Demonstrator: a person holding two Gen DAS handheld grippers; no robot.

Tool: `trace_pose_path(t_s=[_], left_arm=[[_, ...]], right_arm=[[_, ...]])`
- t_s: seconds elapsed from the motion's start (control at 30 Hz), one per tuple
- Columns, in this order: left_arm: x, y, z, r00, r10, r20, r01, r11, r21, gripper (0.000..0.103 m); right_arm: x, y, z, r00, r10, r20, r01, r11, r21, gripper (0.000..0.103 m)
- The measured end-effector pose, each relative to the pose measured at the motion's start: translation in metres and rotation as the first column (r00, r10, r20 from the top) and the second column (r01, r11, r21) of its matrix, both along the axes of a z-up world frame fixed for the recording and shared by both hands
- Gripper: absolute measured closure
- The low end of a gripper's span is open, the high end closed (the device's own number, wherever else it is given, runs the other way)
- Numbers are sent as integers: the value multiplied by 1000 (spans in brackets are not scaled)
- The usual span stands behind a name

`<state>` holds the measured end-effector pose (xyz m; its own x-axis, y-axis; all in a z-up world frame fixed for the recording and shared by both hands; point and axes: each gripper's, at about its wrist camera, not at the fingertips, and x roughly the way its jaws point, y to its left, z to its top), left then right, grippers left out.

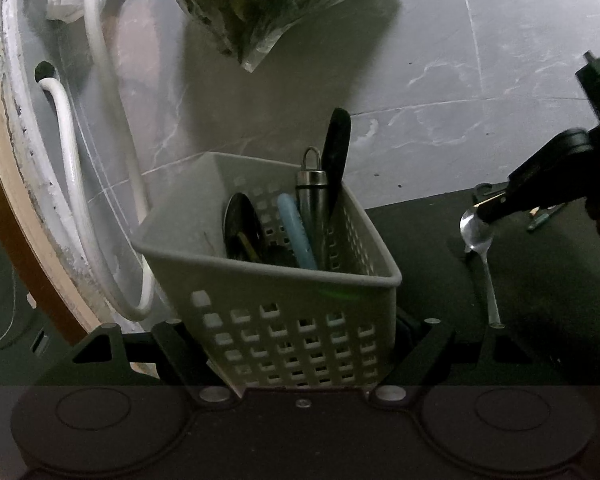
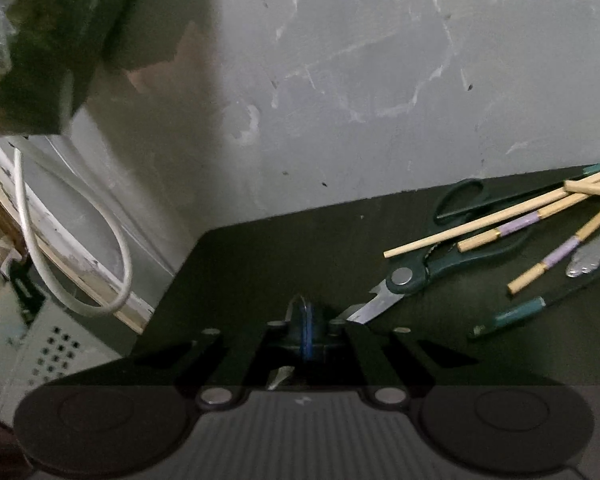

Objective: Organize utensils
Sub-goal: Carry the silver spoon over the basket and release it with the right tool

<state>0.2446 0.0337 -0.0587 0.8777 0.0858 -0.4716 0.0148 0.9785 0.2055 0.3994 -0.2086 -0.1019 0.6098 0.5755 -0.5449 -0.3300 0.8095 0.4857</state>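
Two grippers are at work: the left gripper (image 1: 302, 344) clasps the pale perforated plastic basket (image 1: 276, 280) by its near wall, tilted on the dark counter (image 1: 428, 240), while the right gripper (image 1: 490, 210) is clamped on the bowl end of a shiny metal spoon (image 1: 478, 236), handle hanging down. That thin pinch may let the spoon swing or slip. Its dangling handle could also catch the basket's rim. Chopsticks (image 2: 500, 220) and green-handled scissors (image 2: 432, 272) lie loose nearby.

One basket (image 1: 284, 300), one spoon (image 1: 478, 236), one scissors (image 2: 428, 272).
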Motion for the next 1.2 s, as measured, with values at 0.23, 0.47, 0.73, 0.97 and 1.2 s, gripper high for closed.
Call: trace_pose_path(t_s=[0.23, 0.47, 0.73, 0.97, 1.2], left_arm=[[-1, 2, -1, 1000, -26, 10, 26, 1000, 3, 21], [-2, 4, -2, 998, -56, 18, 56, 998, 4, 21], [-1, 1, -3, 995, -94, 25, 94, 996, 5, 21], [-1, -3, -4, 990, -137, 33, 137, 991, 0, 22], [-1, -7, -5, 984, -173, 37, 173, 985, -1, 22]], right_arm=[[-31, -11, 29, 995, -59, 84, 56, 998, 36, 103], [-51, -16, 64, 976, -98, 193, 91, 995, 45, 103], [-74, -16, 114, 939, -110, 327, 97, 994, 57, 103], [-99, -6, 174, 868, -100, 487, 77, 995, 67, 103], [-114, 14, 205, 811, -42, 584, 5, 998, 65, 103]])
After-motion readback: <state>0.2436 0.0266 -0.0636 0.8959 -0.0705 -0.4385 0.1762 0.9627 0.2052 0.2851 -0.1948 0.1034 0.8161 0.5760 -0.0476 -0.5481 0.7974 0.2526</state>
